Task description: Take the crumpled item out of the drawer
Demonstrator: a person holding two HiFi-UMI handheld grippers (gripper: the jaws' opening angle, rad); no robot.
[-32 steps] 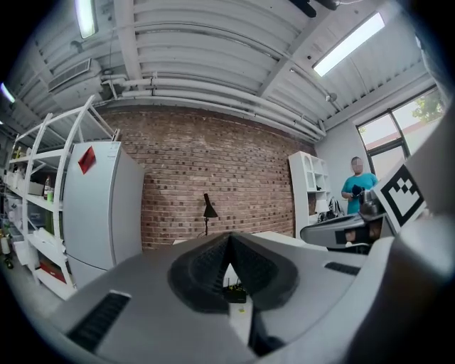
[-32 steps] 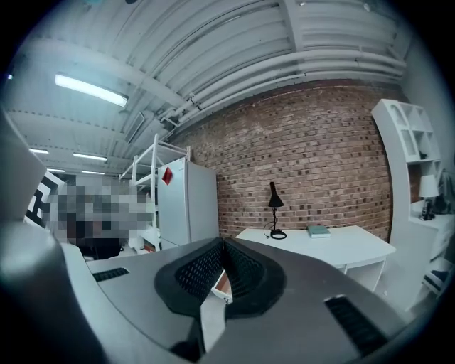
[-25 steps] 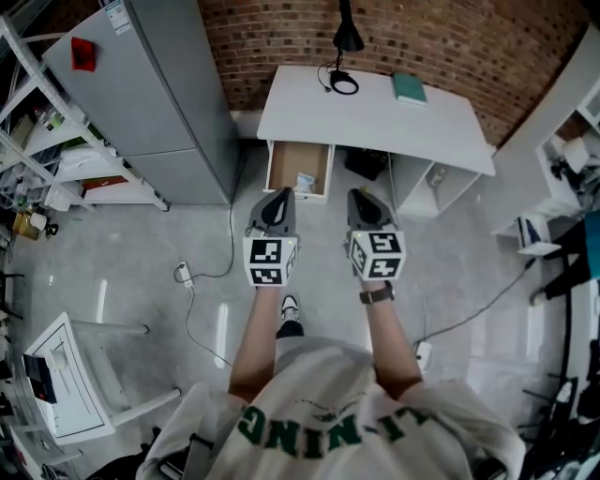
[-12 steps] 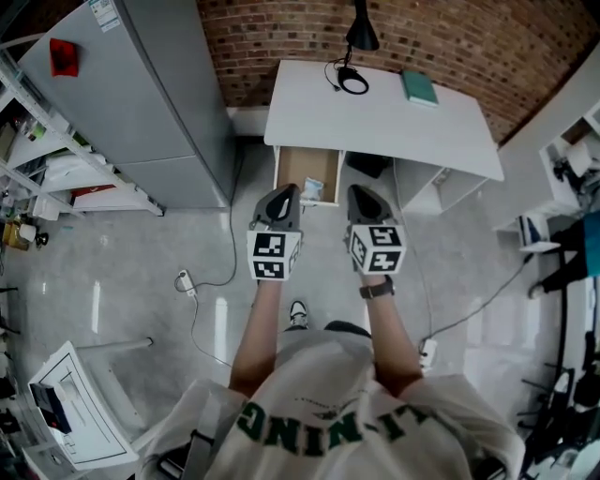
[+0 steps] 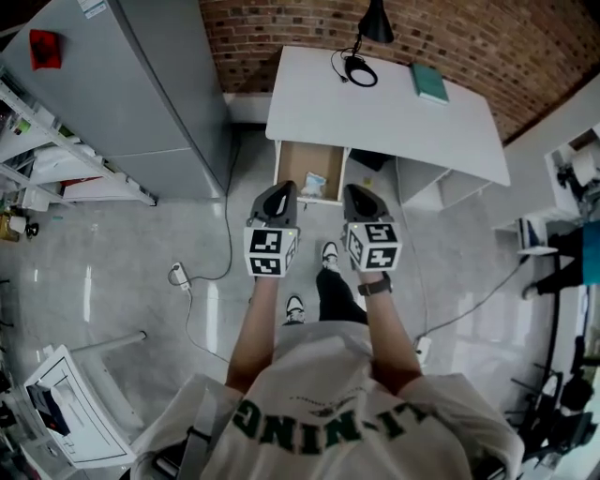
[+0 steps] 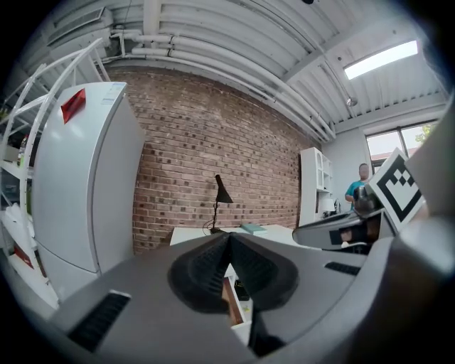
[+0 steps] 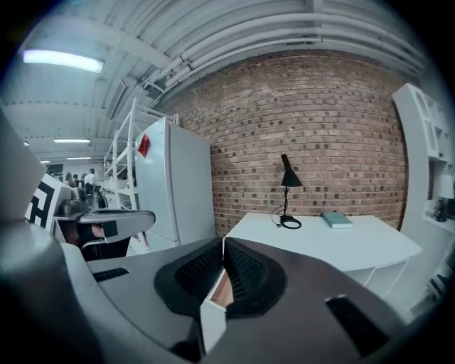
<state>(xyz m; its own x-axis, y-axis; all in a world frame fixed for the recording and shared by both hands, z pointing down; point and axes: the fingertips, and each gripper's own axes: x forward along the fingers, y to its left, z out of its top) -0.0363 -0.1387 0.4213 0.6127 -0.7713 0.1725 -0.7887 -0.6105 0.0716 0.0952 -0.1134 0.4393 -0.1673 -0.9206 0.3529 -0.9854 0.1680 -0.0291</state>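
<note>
Stepping forward since a second ago, the person now has a dark trouser leg and a white shoe (image 5: 329,253) between the two forearms, and the white surface (image 5: 384,108) fills more of the upper frame, while both claws remain side by side at mid-frame. In the left gripper view, the ribbed pads of the left claw (image 5: 282,189) are pressed together at the tips and pinch nothing. Only a sliver of the wooden drawer (image 5: 292,167) shows in the narrow wedge below where they meet. The right claw (image 5: 354,190) is likewise pressed shut and empty, with the same wooden sliver showing under its closed tips. From the head view, both claw tips sit at the drawer's white front edge, the left one overlapping its lower left corner and the right one just off its lower right corner. The drawer stands pulled out from under the surface. The crumpled item (image 5: 313,183), a pale wad, lies inside it toward the lower right of the wooden floor, between the two claws and touching neither. On the surface above stand a black lamp (image 5: 375,21) with its coiled cable and a green book (image 5: 430,82). A grey fridge (image 5: 141,84) fills the upper left, and a brick wall (image 5: 281,23) runs along the top.
</note>
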